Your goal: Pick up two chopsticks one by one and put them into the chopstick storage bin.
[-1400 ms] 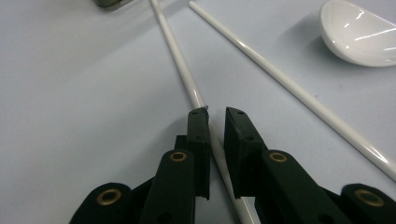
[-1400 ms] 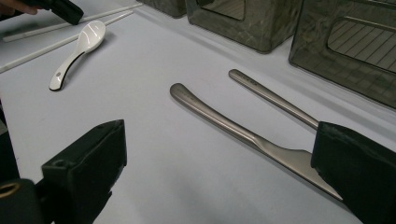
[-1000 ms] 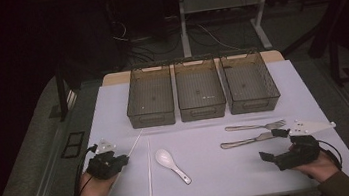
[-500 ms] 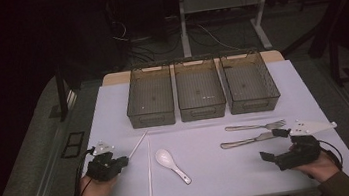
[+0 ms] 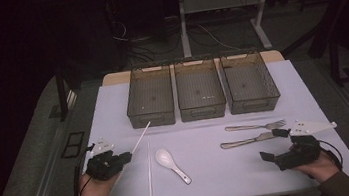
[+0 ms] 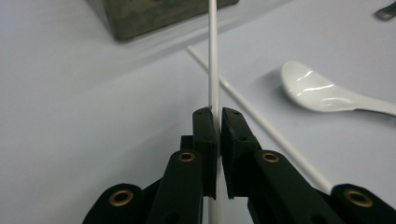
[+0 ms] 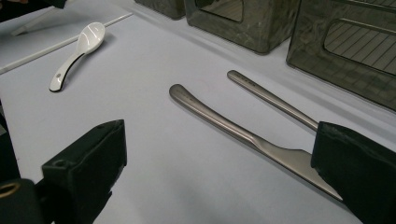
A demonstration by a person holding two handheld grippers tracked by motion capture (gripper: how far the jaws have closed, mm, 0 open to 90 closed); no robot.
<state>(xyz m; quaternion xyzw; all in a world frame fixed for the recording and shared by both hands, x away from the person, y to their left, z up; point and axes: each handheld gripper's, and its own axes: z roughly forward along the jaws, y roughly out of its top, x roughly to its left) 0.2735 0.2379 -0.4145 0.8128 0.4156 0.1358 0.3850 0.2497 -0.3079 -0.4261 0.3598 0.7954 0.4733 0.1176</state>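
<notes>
Gripping one white chopstick (image 6: 213,56) in left gripper (image 5: 125,156) fingers for binning | right gripper (image 5: 275,145) fingers spread, idle near knife (image 7: 243,133)

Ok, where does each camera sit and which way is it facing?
High view: above the person's side, looking forward and down on the table; both hands, left claw, right claw.
Left gripper view: on the left claw, along jaws shut on a chopstick.
Right gripper view: on the right claw, jaws open toward the knife.
Shared: white spoon.
</notes>
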